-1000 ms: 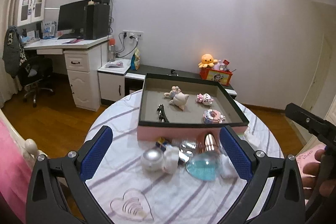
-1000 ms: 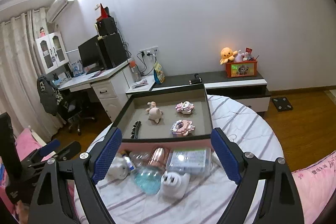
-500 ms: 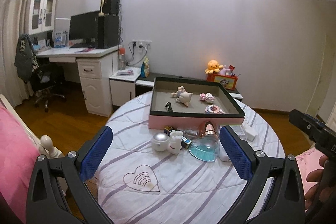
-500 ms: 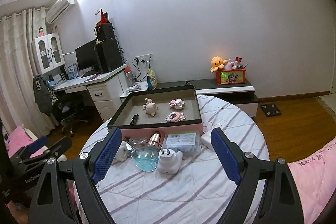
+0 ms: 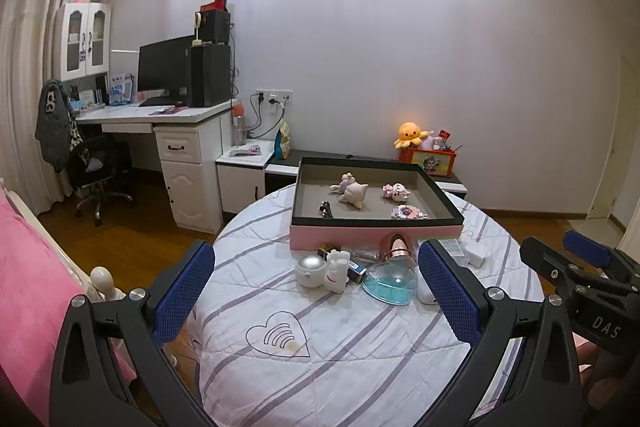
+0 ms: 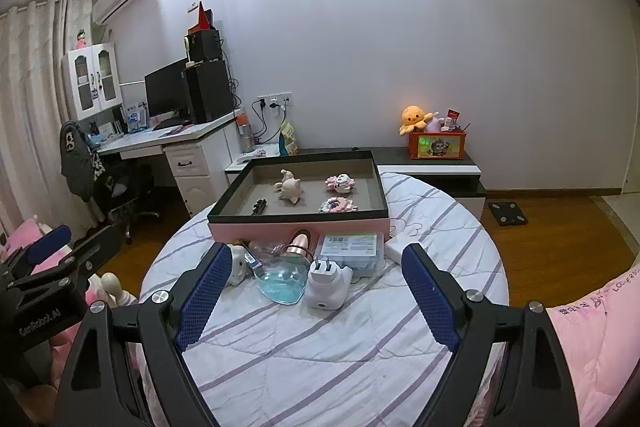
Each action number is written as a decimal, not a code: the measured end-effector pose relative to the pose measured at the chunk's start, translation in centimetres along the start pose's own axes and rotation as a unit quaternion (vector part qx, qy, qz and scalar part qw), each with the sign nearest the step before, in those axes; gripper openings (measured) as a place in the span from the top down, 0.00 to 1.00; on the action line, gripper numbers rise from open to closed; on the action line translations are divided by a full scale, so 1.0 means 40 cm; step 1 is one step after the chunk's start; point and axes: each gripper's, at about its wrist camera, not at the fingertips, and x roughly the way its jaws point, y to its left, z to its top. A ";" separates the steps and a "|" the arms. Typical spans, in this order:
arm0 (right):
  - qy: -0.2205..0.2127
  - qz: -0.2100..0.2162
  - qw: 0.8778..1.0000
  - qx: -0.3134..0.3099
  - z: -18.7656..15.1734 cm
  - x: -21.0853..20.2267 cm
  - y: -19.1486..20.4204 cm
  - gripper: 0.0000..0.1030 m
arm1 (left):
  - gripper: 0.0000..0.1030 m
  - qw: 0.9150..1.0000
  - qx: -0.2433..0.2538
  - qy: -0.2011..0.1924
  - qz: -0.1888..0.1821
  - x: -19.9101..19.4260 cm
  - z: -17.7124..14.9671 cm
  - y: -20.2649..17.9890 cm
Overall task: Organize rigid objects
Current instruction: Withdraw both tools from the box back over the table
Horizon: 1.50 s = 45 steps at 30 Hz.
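A pink tray with a black rim sits at the far side of a round table and holds a small pig figure, two pink toys and a black clip. In front of it lie a blue heart-shaped bottle with a rose-gold cap, a white round jar, a white charger plug, and a clear box with a label. My left gripper is open and empty, held back from the pile. My right gripper is open and empty too.
The table wears a white cloth with purple stripes. A pink bed lies left, pink bedding right. A white desk with a monitor and a low cabinet with an orange plush stand behind.
Both grippers have pulled back and up from the table, so the tray and the pile look smaller and farther. Nothing on the table has moved.
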 end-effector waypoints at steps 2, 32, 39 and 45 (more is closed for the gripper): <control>0.001 0.000 1.000 0.000 -0.001 -0.001 0.003 0.14 | 0.00 1.000 0.000 0.003 0.001 0.006 0.000 -0.002; 0.067 -0.023 0.997 0.004 -0.058 0.122 -0.039 0.14 | 0.00 0.996 -0.001 0.092 0.007 0.192 -0.104 0.008; 0.117 -0.026 0.993 0.001 -0.095 0.232 -0.059 0.14 | 0.00 0.992 0.001 0.127 0.015 0.309 -0.127 0.017; 0.147 -0.022 0.989 0.002 -0.111 0.316 -0.064 0.14 | 0.00 0.988 0.020 0.151 0.021 0.406 -0.131 0.010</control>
